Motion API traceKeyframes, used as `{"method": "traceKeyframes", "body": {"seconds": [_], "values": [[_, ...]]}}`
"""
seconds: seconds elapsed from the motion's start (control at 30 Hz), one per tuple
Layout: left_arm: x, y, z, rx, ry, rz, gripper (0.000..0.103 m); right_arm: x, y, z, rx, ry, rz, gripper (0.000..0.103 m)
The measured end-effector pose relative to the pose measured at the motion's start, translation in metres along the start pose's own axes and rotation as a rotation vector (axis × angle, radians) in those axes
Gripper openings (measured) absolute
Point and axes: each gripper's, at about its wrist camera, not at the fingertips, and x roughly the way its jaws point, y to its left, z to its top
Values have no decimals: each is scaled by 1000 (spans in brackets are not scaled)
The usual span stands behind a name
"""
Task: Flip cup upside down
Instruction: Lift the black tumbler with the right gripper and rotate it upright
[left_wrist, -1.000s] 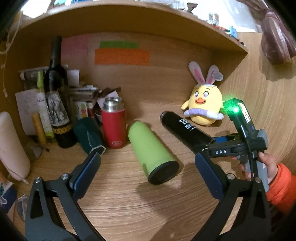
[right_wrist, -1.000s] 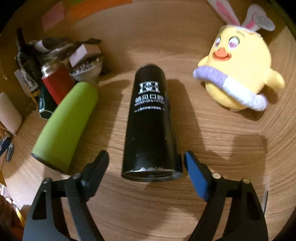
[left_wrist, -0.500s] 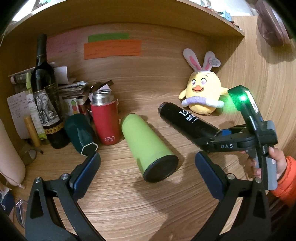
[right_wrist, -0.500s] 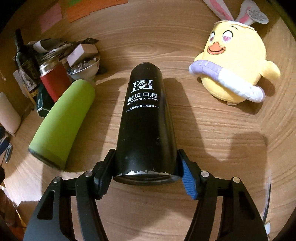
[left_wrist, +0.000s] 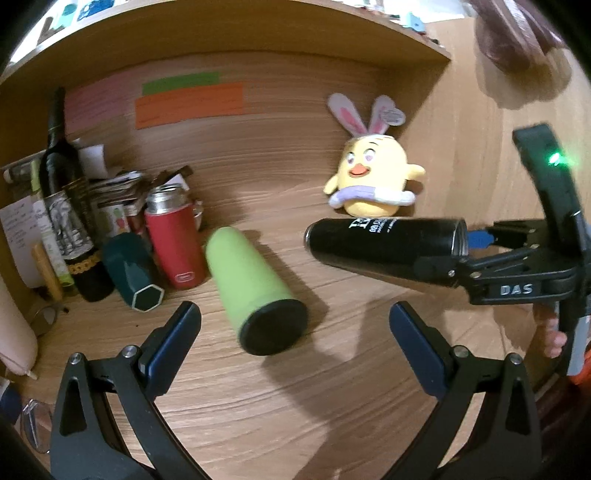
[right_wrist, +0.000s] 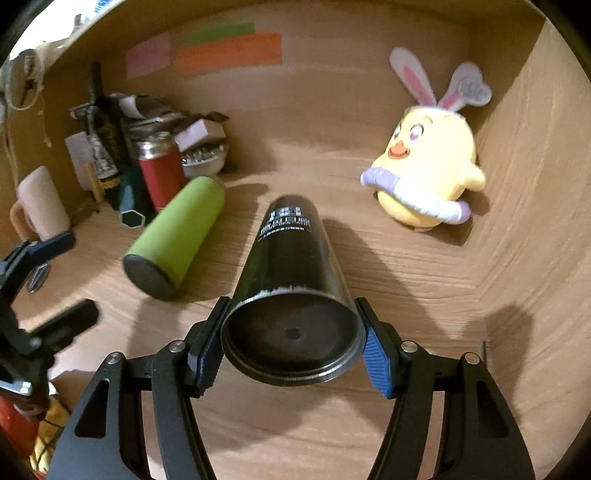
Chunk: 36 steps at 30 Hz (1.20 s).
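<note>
Lying sideways, black cup (right_wrist: 291, 258) clamped between right gripper (right_wrist: 291, 354) pads (right_wrist: 375, 363).

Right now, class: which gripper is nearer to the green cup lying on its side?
Left. The left gripper hangs open just in front of the green cup; the right gripper, off to its side, grips the black cup.

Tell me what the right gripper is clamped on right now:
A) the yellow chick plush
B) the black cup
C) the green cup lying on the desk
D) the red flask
B: the right gripper is shut on the black cup near its wide end, with a finger on each side, and holds it roughly level above the desk; the green cup lies untouched.
</note>
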Motion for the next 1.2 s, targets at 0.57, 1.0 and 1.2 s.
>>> {"method": "traceKeyframes", "body": {"seconds": [0.57,1.0,1.2], "values": [[33,-57,8,114,84,-202,103,-82,21,-6,-119,-138,51,61],[24,-54,14,60,33,-363,101,-111,41,-2,-193,-169,158,61],[19,-53,17,40,32,-416,78,-108,48,6,-202,-173,170,61]]}}
